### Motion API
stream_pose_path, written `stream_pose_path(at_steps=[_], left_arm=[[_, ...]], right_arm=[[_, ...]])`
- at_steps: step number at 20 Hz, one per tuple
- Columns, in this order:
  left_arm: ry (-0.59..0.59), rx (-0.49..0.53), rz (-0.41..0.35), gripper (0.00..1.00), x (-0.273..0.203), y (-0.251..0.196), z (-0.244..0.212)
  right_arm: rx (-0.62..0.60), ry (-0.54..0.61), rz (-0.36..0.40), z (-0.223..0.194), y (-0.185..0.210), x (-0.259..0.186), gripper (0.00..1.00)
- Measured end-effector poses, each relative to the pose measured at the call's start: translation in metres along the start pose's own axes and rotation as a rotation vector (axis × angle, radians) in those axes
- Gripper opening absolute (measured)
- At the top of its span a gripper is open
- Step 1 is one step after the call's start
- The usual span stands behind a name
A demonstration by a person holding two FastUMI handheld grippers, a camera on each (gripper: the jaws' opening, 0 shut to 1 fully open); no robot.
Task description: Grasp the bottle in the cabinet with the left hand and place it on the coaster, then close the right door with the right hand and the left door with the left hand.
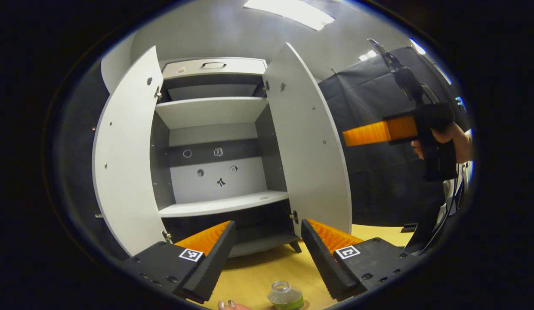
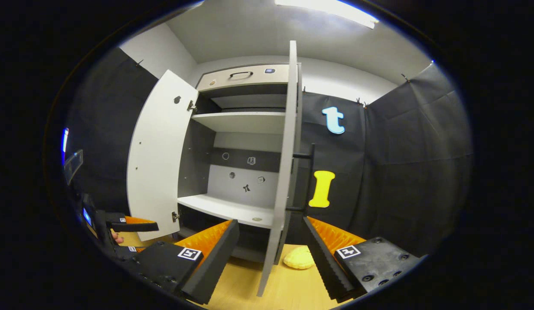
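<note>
A small clear bottle (image 1: 286,297) with green liquid stands upright on the wooden table (image 1: 258,271), just below and between my left gripper's fingers. My left gripper (image 1: 267,224) is open and holds nothing. The white cabinet (image 1: 215,112) faces me with its left door (image 1: 125,163) and right door (image 1: 310,159) both swung open. In the right gripper view, the right door (image 2: 284,172) stands edge-on, lined up between the fingers of my open right gripper (image 2: 271,221). The right gripper (image 1: 365,133), held by a hand, hovers right of that door. The left gripper (image 2: 133,224) sits low at the left.
The cabinet's shelves (image 1: 223,204) are bare. A yellow pad-like object (image 2: 299,258) lies on the table behind the right door. Fingertips of a hand (image 1: 230,305) show at the table's near edge. Black cloth walls (image 2: 400,172) close in the right side.
</note>
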State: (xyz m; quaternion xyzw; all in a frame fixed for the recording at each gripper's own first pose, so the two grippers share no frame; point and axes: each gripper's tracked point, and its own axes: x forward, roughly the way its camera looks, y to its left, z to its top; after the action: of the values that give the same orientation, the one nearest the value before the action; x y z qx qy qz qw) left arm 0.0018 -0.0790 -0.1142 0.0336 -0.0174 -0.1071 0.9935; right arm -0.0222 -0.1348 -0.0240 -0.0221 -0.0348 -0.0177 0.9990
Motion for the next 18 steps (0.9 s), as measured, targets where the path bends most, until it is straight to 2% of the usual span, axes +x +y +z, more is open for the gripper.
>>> stream_pose_path(at_steps=[2, 5, 6, 7, 10, 14, 18], left_arm=[[0.023, -0.066, -0.004, 0.95, 0.002, 0.007, 0.021], [0.05, -0.16, 0.056, 0.96, -0.005, 0.037, 0.041], [0.062, -0.16, 0.094, 0.99, -0.011, 0.054, 0.045], [0.075, -0.145, 0.132, 0.96, -0.017, 0.07, 0.046], [0.123, -0.104, 0.257, 0.96, -0.045, 0.126, 0.053], [0.124, -0.156, 0.388, 0.96, -0.081, 0.187, 0.065], [0.144, -0.105, 0.527, 0.95, -0.117, 0.241, 0.068]], right_arm=[[0.021, 0.036, -0.073, -0.006, -0.029, 0.003, 0.98], [0.058, 0.054, -0.134, -0.011, -0.056, 0.013, 0.98], [0.071, 0.042, -0.134, -0.008, -0.057, 0.017, 0.98], [0.08, 0.029, -0.13, -0.005, -0.059, 0.023, 0.98], [0.096, -0.011, -0.112, 0.009, -0.058, 0.041, 0.98], [0.115, -0.029, -0.071, 0.018, -0.05, 0.062, 0.98], [0.059, -0.022, -0.04, 0.018, -0.041, 0.072, 0.95]])
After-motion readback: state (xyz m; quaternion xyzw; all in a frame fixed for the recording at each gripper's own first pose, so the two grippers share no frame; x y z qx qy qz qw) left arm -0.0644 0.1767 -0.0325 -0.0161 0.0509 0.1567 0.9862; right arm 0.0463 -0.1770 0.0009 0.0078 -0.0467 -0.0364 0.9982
